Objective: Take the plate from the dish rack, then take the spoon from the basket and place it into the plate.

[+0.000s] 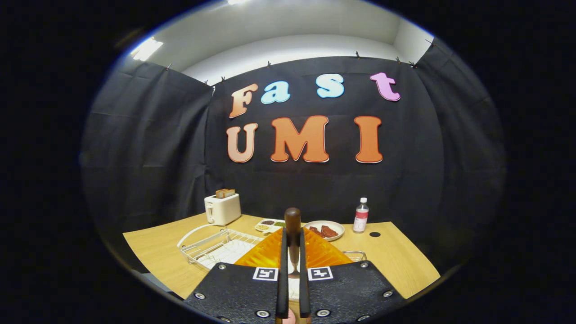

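Fingers: drawn close together, both pressing on the slim metal neck of the spoon, which stands upright between them. The gripper holds the spoon with its dark brown wooden handle end uppermost, rising clear above the fingertips. The bowl end is hidden low down between the fingers.

Plate: orange, translucent and ribbed. It sits directly behind the held spoon, just beyond the fingertips, with its rim peaking behind the spoon's handle. Whether it lies flat or leans cannot be determined.

Dish rack: white wire, resting on the table to the left of the plate. A further piece of wire frame shows just right of the plate; what it belongs to is not clear.

Other items on the wooden table, all well beyond the fingers: a white toaster with bread slices in its slots at the far left; a small divided tray holding dark and green contents; a shallow bowl of reddish-brown food pieces; a clear bottle with a white cap and red label at the far right, with a small dark round disc on the tabletop beside it.
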Demonstrator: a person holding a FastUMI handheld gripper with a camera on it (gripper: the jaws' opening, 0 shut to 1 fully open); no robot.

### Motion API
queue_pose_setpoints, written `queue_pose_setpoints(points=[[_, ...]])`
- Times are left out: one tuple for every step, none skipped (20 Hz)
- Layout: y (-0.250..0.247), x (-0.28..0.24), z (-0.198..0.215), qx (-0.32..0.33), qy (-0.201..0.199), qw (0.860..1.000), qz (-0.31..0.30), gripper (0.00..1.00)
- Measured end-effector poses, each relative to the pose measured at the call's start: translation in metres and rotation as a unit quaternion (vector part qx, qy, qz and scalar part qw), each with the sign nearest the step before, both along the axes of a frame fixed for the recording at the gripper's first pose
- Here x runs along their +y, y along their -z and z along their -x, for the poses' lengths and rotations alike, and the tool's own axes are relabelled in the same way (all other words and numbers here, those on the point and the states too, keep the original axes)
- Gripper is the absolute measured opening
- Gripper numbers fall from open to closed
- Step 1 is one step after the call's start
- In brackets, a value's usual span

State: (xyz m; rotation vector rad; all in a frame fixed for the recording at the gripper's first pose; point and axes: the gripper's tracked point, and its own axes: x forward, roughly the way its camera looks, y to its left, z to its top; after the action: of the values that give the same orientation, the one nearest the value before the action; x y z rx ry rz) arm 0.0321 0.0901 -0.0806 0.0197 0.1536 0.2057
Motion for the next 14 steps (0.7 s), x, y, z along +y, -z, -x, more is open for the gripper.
queue_pose_setpoints(points=[[0.007,0.006,0.004,0.007,-0.009,1.000,-0.001,0.10],[0.013,0.012,0.009,0.014,-0.017,1.000,-0.002,0.10],[0.020,0.018,0.010,0.019,-0.025,0.999,-0.002,0.10],[0.024,0.023,0.012,0.024,-0.031,0.999,-0.002,0.10],[0.027,0.028,0.015,0.028,-0.037,0.999,-0.005,0.10],[0.031,0.035,0.019,0.032,-0.044,0.998,-0.010,0.10],[0.036,0.042,0.022,0.036,-0.053,0.998,-0.014,0.10],[0.042,0.048,0.025,0.042,-0.061,0.997,-0.017,0.10],[0.048,0.053,0.028,0.047,-0.069,0.996,-0.017,0.10],[0.052,0.057,0.031,0.052,-0.074,0.996,-0.018,0.10],[0.057,0.060,0.034,0.057,-0.077,0.995,-0.019,0.10],[0.063,0.064,0.035,0.062,-0.080,0.995,-0.022,0.10],[0.068,0.068,0.038,0.071,-0.085,0.994,-0.024,0.10],[0.073,0.071,0.040,0.077,-0.090,0.993,-0.027,0.10]])
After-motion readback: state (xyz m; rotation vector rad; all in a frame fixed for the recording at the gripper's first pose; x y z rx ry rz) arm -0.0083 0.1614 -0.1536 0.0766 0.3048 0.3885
